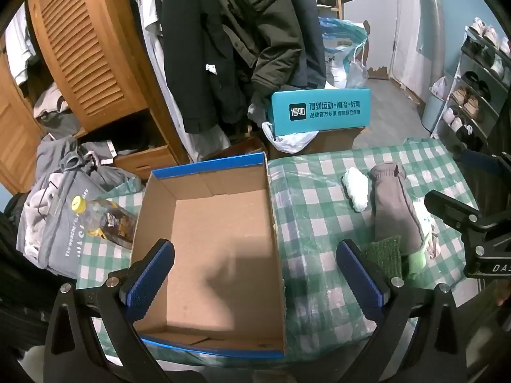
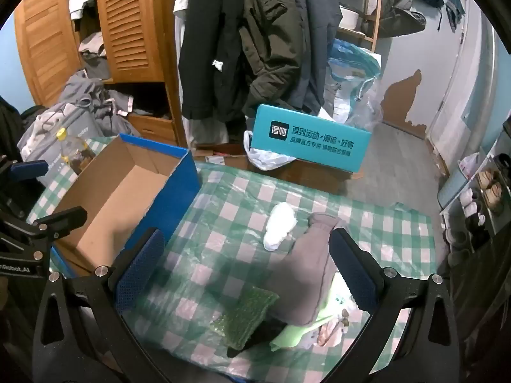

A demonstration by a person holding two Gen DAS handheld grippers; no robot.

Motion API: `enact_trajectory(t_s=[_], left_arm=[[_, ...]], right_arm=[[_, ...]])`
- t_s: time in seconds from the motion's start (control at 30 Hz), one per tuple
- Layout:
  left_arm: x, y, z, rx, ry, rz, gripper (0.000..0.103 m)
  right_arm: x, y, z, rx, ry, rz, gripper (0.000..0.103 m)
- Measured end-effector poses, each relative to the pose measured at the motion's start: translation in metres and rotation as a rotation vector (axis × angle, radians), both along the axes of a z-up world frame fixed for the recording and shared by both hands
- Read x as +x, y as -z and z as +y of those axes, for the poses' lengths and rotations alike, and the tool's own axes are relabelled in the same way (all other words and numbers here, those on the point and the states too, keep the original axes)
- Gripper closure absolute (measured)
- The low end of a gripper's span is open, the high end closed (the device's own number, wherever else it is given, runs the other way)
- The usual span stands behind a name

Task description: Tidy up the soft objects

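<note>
An empty cardboard box [image 1: 217, 242] [image 2: 105, 204] with blue outer walls sits on the green checked tablecloth [image 1: 313, 210] [image 2: 230, 217]. My left gripper [image 1: 255, 268] hovers open above the box, nothing between its fingers. To the right lie a white rolled cloth [image 1: 356, 188] [image 2: 279, 225], a grey-brown sock [image 1: 394, 207] [image 2: 306, 274], a green scrubby pad [image 1: 385, 257] [image 2: 244, 316] and a light green packet [image 2: 306, 328] under the sock. My right gripper [image 2: 246, 271] hangs open above the pad and sock, touching neither; part of it shows at the left wrist view's right edge [image 1: 472, 233].
A clear bottle with a yellow cap [image 1: 102, 217] [image 2: 73, 150] lies left of the box. Grey clothes [image 1: 64, 198] pile at the table's left. Behind stand a teal box [image 1: 319, 111] [image 2: 309, 138], hanging coats [image 2: 255, 41], a wooden wardrobe [image 1: 83, 51] and a shoe rack [image 1: 479, 89].
</note>
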State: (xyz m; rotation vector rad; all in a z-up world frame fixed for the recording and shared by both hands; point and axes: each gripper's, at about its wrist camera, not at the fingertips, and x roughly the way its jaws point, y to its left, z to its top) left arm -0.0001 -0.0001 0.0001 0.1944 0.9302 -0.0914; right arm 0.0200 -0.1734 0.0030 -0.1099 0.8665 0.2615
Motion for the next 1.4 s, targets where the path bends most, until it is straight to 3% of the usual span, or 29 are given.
enact_trajectory(t_s=[1.4], left_arm=[[-0.0012, 0.0007, 0.0029, 0.0, -0.006, -0.008, 0.001]], right_arm=[[0.0004, -0.0001, -0.0003, 0.005, -0.001, 0.008, 0.002]])
